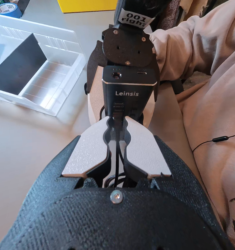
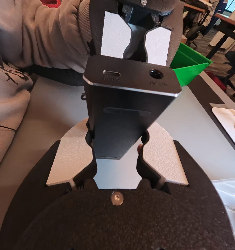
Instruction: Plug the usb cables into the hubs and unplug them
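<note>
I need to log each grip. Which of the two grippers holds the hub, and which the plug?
The right gripper clamps the hub by its sides. The left gripper is shut on the plug, at a port on the hub's face.

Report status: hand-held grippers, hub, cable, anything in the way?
Left hand-held gripper shut on USB plug, plug at the hub port. Right hand-held gripper shut on hub, held above the table. Nothing blocking.

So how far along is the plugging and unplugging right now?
Picking up is done: the right gripper holds the black hub above the table. In hand: the left gripper pinches a USB plug at a hub port; whether it is going in or coming out is unclear. What remains cannot be judged here.
</note>
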The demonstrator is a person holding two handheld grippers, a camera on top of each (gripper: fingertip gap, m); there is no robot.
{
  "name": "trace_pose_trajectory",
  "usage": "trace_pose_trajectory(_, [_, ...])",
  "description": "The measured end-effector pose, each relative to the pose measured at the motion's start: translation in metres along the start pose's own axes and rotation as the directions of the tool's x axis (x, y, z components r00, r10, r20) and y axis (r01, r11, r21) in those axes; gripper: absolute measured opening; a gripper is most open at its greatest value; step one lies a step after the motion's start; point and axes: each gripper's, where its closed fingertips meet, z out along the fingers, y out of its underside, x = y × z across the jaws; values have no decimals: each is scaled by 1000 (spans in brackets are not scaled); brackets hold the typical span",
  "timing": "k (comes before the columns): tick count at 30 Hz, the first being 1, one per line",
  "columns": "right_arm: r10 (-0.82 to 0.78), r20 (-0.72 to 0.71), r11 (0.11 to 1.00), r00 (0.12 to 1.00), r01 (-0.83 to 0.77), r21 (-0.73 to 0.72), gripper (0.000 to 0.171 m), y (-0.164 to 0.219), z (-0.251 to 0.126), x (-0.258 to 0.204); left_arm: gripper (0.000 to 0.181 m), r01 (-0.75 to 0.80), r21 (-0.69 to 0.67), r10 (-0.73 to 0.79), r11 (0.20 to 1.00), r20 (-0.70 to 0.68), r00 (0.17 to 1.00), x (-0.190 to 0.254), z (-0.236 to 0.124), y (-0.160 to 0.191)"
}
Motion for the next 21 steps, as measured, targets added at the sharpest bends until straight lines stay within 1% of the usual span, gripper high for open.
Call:
trace_pose_trajectory(5, [-10,2,1000,1000,10,11,71,-4,1,-4,16,-13,-5,13,1000,-5,1000,4,-2,-1])
trace_pose_trajectory(9, [-13,66,1000,998,12,11,70,-4,1,-11,16,-67,-70,69,995,21,997,9,-2,3])
trace_pose_trajectory(11, [-25,73,1000,997,24,10,70,-5,1,-12,16,-60,-87,62,994,17,998,9,-3,4])
trace_pose_trajectory(17, [-34,58,999,998,32,42,70,-13,-7,-8,16,-61,-46,62,997,27,998,8,-5,-4])
trace_pose_trajectory(21, [-20,63,1000,998,19,25,71,-8,-4,-10,16,-58,-58,59,997,18,998,8,-3,1])
